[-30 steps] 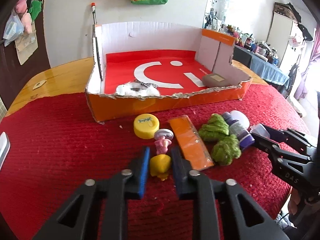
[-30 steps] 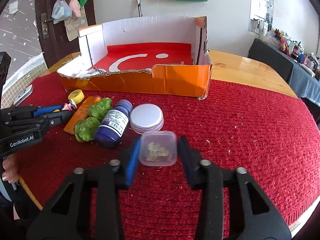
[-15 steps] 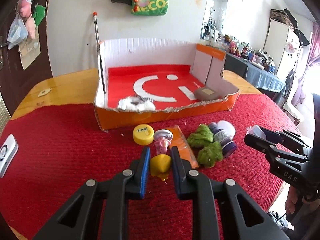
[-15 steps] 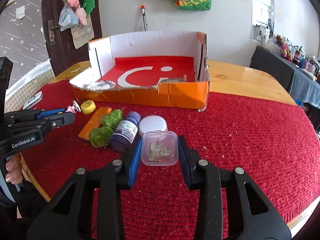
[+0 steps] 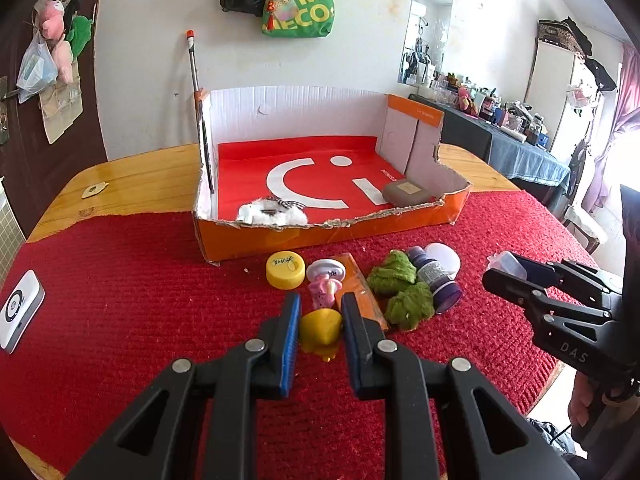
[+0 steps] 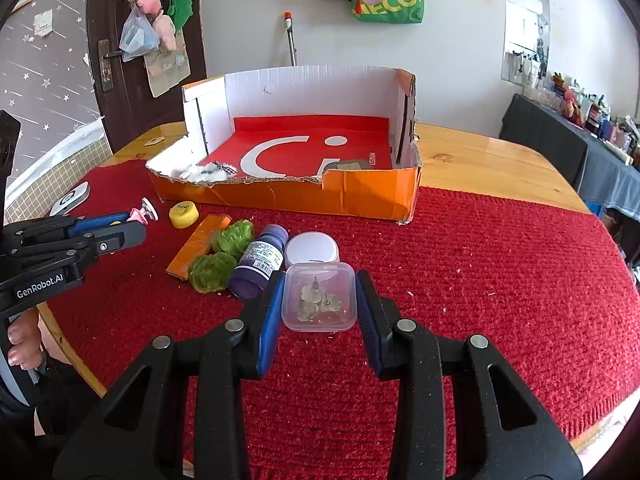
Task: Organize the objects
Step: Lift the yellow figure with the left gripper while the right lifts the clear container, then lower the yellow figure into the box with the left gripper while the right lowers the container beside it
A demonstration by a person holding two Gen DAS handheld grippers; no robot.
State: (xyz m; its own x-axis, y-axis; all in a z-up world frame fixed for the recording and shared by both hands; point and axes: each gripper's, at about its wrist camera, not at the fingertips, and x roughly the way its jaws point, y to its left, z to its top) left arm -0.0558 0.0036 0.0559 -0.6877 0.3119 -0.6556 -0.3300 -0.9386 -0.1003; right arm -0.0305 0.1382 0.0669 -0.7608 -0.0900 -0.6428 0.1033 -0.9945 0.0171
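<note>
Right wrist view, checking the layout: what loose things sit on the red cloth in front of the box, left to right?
Yellow cap → orange card → purple bottle → white round tin.

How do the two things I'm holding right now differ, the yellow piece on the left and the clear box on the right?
The yellow piece in the left hand-held gripper is opaque and irregular; the clear box in the right hand-held gripper is see-through, square with rounded corners, and shows small pale bits inside. The box fills a wider gap between the fingers than the yellow piece does. Both are clamped between blue pads, on the near side of the orange cardboard box.
</note>
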